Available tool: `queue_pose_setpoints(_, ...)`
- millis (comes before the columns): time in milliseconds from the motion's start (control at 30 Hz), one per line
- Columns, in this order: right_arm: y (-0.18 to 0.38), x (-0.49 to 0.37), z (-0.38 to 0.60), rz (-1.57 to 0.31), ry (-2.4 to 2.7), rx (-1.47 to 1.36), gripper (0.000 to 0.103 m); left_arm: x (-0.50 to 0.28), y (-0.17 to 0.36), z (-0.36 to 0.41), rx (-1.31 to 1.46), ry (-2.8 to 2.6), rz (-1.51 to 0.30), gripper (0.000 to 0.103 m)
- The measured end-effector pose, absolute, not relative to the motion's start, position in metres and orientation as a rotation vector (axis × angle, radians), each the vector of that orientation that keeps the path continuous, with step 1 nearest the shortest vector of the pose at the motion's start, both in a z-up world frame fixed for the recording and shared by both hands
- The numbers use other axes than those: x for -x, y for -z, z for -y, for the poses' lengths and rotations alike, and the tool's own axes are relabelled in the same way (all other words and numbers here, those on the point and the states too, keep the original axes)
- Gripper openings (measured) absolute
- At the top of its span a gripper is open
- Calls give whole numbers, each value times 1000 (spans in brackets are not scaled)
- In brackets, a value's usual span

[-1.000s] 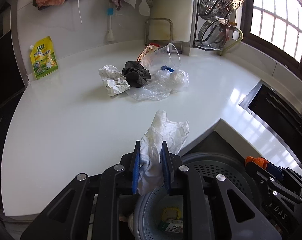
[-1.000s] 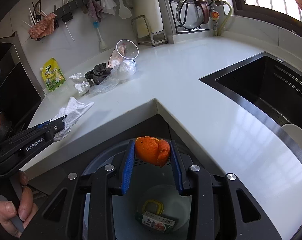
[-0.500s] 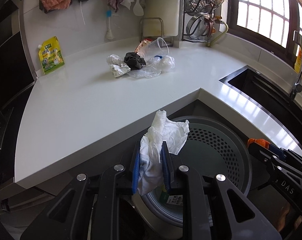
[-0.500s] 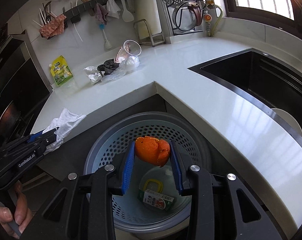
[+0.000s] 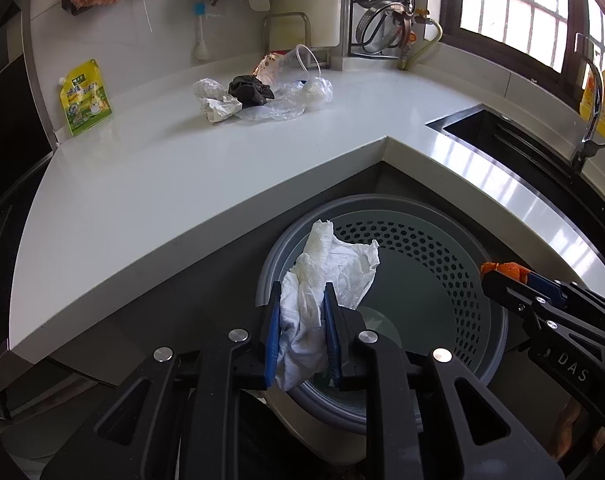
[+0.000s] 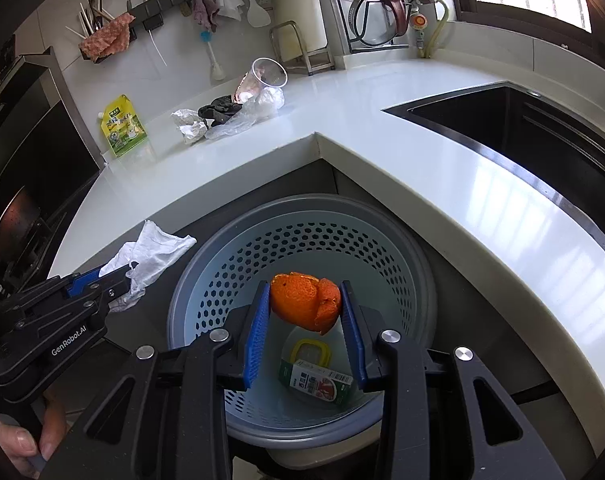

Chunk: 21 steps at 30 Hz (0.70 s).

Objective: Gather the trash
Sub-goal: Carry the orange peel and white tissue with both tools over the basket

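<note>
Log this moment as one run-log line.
left gripper: shut on tissue | right gripper: shut on orange peel | both over bin

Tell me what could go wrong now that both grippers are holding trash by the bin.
The white tissue in the left gripper hangs over the bin's rim, so, dropped here, it might land outside. The orange peel in the right gripper sits over the opening, a safer drop.
</note>
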State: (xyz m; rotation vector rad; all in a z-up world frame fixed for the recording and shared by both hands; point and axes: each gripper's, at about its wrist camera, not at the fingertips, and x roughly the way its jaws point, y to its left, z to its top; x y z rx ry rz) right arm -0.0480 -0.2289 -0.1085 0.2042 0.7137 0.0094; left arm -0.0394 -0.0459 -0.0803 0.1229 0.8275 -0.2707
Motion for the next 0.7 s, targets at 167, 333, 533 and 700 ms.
queue_pose_setpoints(167, 108, 47, 229, -716, -2, -210, 34, 35, 84, 46, -131, 271, -833, 20)
queue_pose_setpoints(333, 115, 39, 234, -736, -1, -215, 34, 29, 90, 45, -127, 258, -841, 20)
queue_pose_setpoints(533, 119, 29, 239, -754, 18, -205, 34, 20, 97, 46, -120, 277, -875, 20)
queue_pose_setpoints(700, 122, 31, 245, -746, 22, -249, 34, 24, 97, 50, -156, 276, -864, 20)
